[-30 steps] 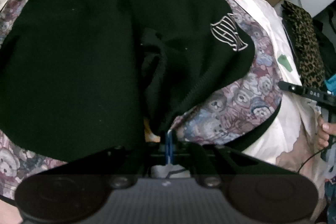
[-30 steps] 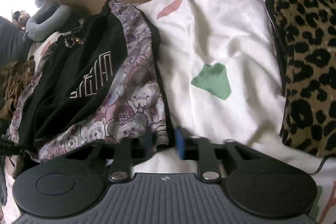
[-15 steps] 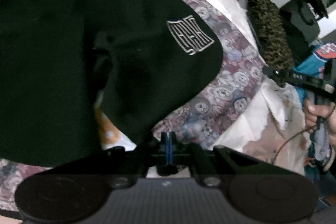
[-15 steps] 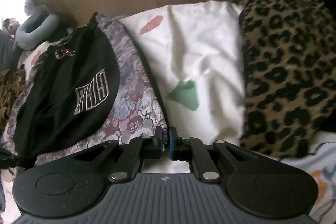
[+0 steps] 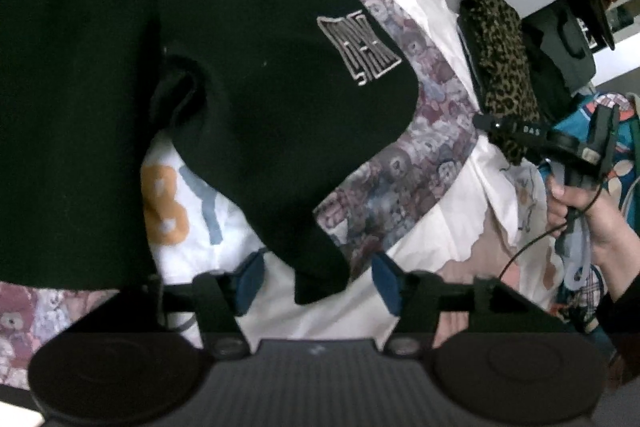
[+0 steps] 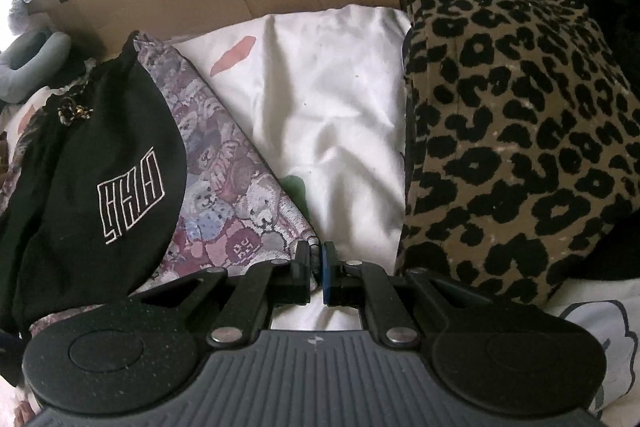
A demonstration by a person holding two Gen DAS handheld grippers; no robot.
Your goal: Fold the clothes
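Black shorts (image 5: 248, 115), matte knit with an embroidered outline logo, lie on teddy-print woven fabric (image 6: 236, 203). Left gripper (image 5: 316, 283) has just opened around their hem; right gripper (image 6: 318, 267) pinches the woven edge.

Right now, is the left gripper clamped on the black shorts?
No, the left gripper has just opened; its blue pads stand apart, with the black shorts hem lying loose between them.
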